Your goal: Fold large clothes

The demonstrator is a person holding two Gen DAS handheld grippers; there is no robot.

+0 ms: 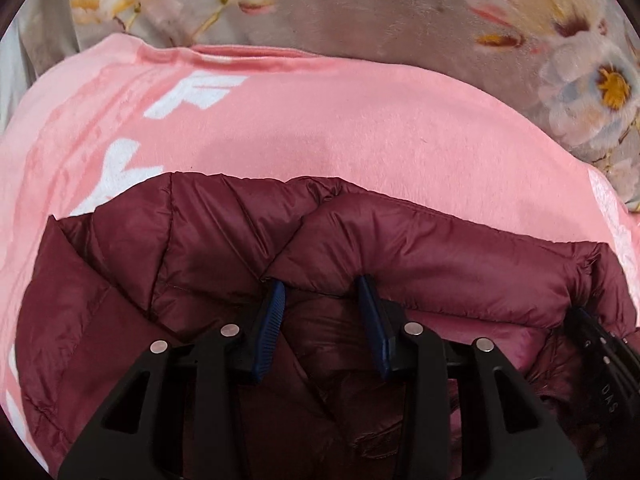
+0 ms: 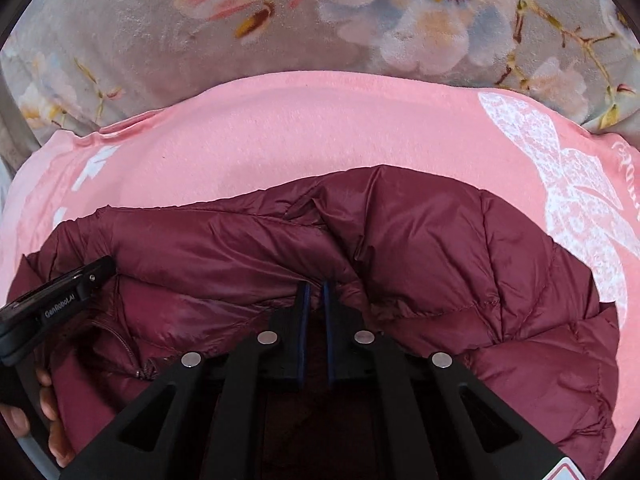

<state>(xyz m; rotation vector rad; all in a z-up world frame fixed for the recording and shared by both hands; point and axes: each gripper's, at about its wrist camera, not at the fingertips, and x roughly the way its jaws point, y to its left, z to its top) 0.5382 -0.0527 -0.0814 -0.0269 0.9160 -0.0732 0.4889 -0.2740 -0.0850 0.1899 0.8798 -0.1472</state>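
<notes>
Right claw (image 2: 316,292) pinches maroon jacket (image 2: 440,248) (pinched fabric hidden between pads).

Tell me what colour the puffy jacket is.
Dark maroon puffy jacket, clearest in the right wrist view.

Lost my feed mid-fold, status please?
Left gripper jaws open at the maroon quilted puffer jacket. Right gripper shut against its fold. Jacket bunched on pink printed blanket. Nothing in the way.

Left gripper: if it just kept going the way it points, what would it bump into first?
Probably the maroon puffer jacket: the left gripper has its open fingertips at a puffy fold, though contact is unclear.
</notes>
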